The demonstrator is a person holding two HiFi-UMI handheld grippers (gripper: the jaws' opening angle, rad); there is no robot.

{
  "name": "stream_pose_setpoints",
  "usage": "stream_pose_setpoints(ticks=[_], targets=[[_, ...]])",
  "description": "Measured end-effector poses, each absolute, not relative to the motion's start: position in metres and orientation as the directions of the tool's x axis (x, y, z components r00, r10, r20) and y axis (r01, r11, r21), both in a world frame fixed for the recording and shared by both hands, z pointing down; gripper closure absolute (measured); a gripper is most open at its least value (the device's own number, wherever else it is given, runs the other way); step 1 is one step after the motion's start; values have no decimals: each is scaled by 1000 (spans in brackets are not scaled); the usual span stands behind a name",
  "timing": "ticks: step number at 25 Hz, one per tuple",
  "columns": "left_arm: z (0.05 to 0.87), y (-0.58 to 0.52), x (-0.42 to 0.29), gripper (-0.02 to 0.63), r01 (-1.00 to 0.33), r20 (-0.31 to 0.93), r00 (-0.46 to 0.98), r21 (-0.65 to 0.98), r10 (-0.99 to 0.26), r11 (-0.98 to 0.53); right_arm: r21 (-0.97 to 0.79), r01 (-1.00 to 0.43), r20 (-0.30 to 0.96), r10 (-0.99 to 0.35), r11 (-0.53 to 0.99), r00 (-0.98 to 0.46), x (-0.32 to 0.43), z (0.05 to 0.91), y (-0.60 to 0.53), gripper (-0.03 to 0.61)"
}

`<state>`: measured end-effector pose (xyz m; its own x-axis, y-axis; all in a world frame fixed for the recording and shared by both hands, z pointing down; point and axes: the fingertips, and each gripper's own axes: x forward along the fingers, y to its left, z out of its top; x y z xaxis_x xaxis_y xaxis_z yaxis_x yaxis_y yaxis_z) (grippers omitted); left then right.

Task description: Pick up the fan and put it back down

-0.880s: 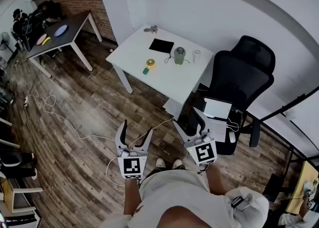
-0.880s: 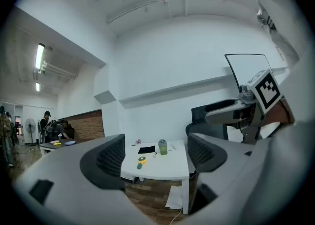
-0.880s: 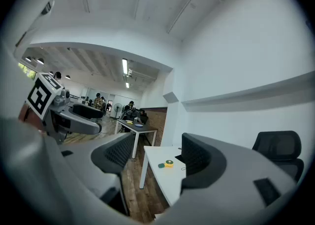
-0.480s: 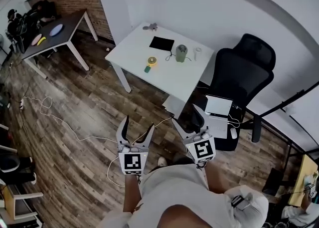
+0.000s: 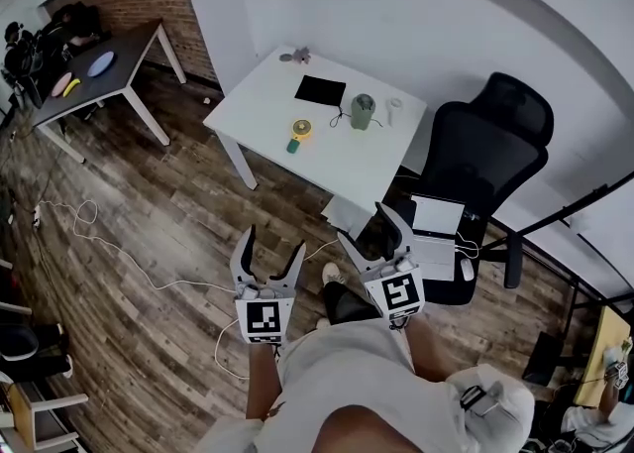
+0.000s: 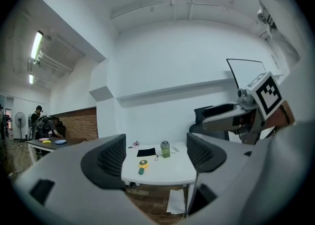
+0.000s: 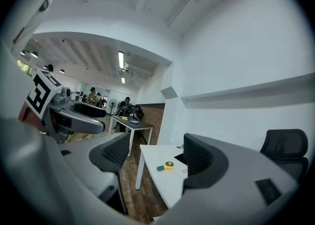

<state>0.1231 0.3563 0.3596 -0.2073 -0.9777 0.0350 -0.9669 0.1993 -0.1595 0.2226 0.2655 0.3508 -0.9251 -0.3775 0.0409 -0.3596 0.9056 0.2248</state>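
Note:
A small yellow fan (image 5: 297,130) with a green handle lies on the white table (image 5: 267,104), seen again as the fan (image 6: 142,164) in the left gripper view and the fan (image 7: 167,166) in the right gripper view. My left gripper (image 5: 267,255) is held level over the wooden floor, well short of the table, open with nothing between its jaws. My right gripper (image 5: 367,230) stands beside it, also open and empty, pointing toward the table. Both are far from the fan.
On the white table lie a black pad (image 5: 321,90), a green cup (image 5: 363,111) and a small white item (image 5: 394,105). A black office chair (image 5: 485,173) holding a laptop (image 5: 436,218) stands right. A dark table (image 5: 94,79) is far left; cables (image 5: 119,243) trail over the floor.
Table and chair have drifted slightly in the head view as I step toward them. A shoe now shows between the grippers. Both grippers stay open and empty.

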Motion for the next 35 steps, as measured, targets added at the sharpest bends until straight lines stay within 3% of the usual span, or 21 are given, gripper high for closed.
stream_pose_setpoints(ticks=[35], targets=[[355, 119, -15, 236, -958, 52, -235, -181, -971, 222, 190, -315, 60, -331, 930, -942, 72, 358, 30, 247]])
